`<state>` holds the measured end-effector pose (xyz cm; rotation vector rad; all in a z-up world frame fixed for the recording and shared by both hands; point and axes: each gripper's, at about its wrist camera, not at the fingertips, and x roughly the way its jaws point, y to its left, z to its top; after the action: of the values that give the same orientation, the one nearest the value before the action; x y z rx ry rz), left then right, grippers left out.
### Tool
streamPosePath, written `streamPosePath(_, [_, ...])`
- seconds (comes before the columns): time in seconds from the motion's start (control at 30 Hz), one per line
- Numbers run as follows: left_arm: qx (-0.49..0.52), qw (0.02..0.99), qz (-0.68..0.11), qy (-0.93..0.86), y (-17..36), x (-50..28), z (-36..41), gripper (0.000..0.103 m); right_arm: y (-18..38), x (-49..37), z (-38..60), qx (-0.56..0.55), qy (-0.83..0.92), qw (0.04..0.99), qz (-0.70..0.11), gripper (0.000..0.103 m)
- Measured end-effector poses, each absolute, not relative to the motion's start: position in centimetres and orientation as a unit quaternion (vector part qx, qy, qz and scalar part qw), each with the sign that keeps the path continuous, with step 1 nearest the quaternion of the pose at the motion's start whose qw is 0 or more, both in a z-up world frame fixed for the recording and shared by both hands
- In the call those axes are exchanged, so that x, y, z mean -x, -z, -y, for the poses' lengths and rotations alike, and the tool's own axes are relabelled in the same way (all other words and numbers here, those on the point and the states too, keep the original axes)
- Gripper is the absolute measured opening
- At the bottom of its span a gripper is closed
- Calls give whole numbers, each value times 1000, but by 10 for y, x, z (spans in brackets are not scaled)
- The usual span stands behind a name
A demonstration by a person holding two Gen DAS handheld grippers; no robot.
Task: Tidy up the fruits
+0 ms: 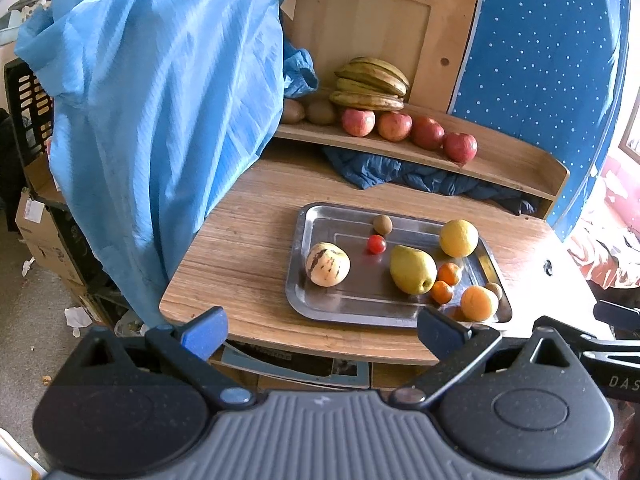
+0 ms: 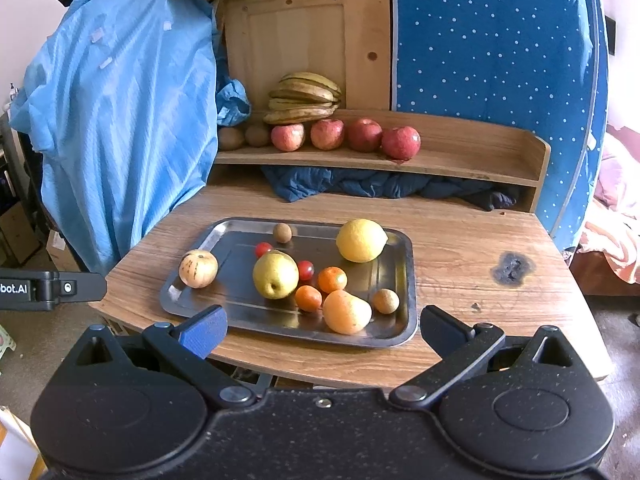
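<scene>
A steel tray (image 2: pixel 394 322) (image 1: pixel 304 300) lies on the wooden table. On it are a pale streaked melon (image 2: pixel 198 268) (image 1: pixel 327 264), a yellow-green pear (image 2: pixel 275 274) (image 1: pixel 412 269), a lemon (image 2: pixel 361 240) (image 1: pixel 458 237), an orange (image 2: pixel 346 312) (image 1: pixel 478 303), two tangerines (image 2: pixel 332 279), cherry tomatoes (image 2: pixel 306 270) and small brown fruits (image 2: pixel 282 232). The shelf (image 2: pixel 460 156) holds several red apples (image 2: pixel 401 142), bananas (image 2: pixel 304 98) and kiwis (image 2: pixel 257 135). My left gripper (image 1: pixel 322 334) and right gripper (image 2: pixel 322 330) are open and empty, near the table's front edge.
A light blue garment (image 2: pixel 116 120) hangs at the table's left. A dark blue cloth (image 2: pixel 372 186) is bunched under the shelf. A blue dotted panel (image 2: pixel 492 48) stands at the right. A burn mark (image 2: pixel 512 268) is on the table's right part.
</scene>
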<state>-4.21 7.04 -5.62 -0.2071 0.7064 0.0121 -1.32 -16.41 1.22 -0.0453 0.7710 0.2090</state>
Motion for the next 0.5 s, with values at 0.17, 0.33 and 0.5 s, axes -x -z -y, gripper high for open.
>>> streamPosePath(0.17, [102, 932, -347, -7, 57, 41, -70, 102, -12, 13, 164, 22, -101, 921, -375, 102])
streamPosePath(0.33, [102, 931, -351, -7, 58, 39, -70, 102, -11, 13, 164, 23, -100, 920, -377, 102])
streamPosePath(0.5, [101, 930, -352, -4, 59, 37, -69, 102, -10, 12, 165, 23, -97, 920, -378, 102])
